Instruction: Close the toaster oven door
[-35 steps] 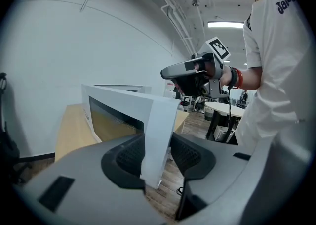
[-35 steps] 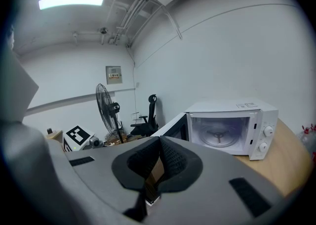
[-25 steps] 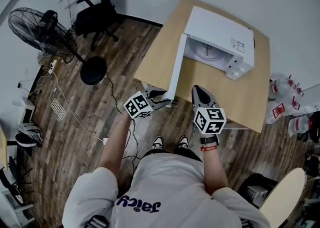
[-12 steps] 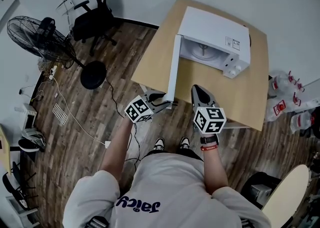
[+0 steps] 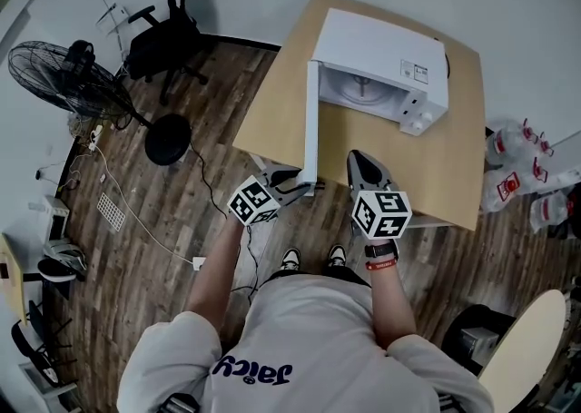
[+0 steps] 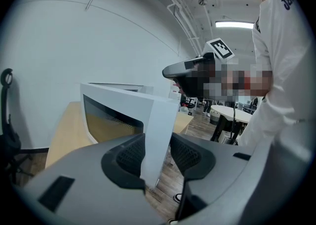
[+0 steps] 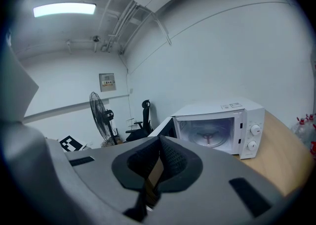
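Observation:
A white toaster oven (image 5: pixel 377 48) stands at the back of the wooden table (image 5: pixel 445 166), its cavity showing in the right gripper view (image 7: pixel 217 127). Its door (image 5: pixel 310 121) stands swung wide open toward me, hinged at the oven's left. My left gripper (image 5: pixel 304 186) is shut on the door's free edge, and the white door panel (image 6: pixel 128 115) sits between its two pads (image 6: pixel 131 155). My right gripper (image 5: pixel 357 159) hovers over the table's front edge, to the right of the door. It is shut (image 7: pixel 157 162) with nothing in it.
A standing fan (image 5: pixel 64 75), a black office chair (image 5: pixel 163 34) and a round black base (image 5: pixel 168 139) are on the wood floor at left, with a cable running across it. Bottles (image 5: pixel 526 184) stand right of the table. A round table (image 5: pixel 522 348) is at lower right.
Both grippers have drifted a little across the view. The door's free edge has come slightly to the right with the left gripper, so the door stands a bit less wide.

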`<state>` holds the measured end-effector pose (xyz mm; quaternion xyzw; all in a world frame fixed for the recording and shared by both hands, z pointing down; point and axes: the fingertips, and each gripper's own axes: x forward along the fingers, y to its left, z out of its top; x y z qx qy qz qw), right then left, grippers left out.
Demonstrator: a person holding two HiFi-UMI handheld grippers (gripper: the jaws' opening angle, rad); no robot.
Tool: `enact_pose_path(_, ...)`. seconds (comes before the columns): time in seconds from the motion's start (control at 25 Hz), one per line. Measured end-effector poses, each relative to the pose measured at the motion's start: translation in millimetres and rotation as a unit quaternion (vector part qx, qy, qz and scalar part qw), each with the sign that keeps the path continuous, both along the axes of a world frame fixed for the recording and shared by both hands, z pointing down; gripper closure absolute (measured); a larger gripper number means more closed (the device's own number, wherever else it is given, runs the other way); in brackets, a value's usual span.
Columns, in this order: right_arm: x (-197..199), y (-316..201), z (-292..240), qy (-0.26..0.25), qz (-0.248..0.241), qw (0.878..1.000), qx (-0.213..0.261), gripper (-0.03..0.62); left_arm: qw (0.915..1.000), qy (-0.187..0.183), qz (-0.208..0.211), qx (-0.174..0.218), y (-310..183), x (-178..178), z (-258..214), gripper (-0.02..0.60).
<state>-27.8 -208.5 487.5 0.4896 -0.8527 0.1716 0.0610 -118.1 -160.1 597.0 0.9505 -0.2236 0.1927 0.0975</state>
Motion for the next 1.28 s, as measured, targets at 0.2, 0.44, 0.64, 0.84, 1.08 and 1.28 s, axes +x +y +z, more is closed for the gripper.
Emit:
enact_pose_path(0.2, 13, -2, 0, -0.001, 0.009, 1.0, 0.002, 0.579, 1.0, 0.003, -0.005, 0.0, -1, 11, 1, 0.408)
enact_pose_path(0.44, 30, -3, -1, -0.003, 0.022, 1.0, 0.003, 0.579, 0.9999, 0.01, -0.005, -0.003, -1, 28, 0, 0.411)
enact_pose_path(0.64, 43, -3, -1, -0.004, 0.026, 1.0, 0.004, 0.579, 0.9999, 0.012, -0.006, -0.003, -3, 44, 0, 0.415)
enact_pose_path(0.84, 53, 1, -2, -0.006, 0.033, 0.999, 0.003, 0.579, 0.9998, 0.013, -0.011, -0.003, -3, 52, -1, 0.416)
enact_pose_path(1.08, 65, 2, -2, -0.008, 0.037, 0.999, 0.005, 0.579, 0.9997, 0.014, -0.016, -0.005, -5, 63, -2, 0.417)
enact_pose_path(1.28, 71, 2, -2, -0.01, 0.039, 0.999, 0.006, 0.579, 0.9997, 0.014, -0.019, -0.008, -6, 72, -2, 0.417)
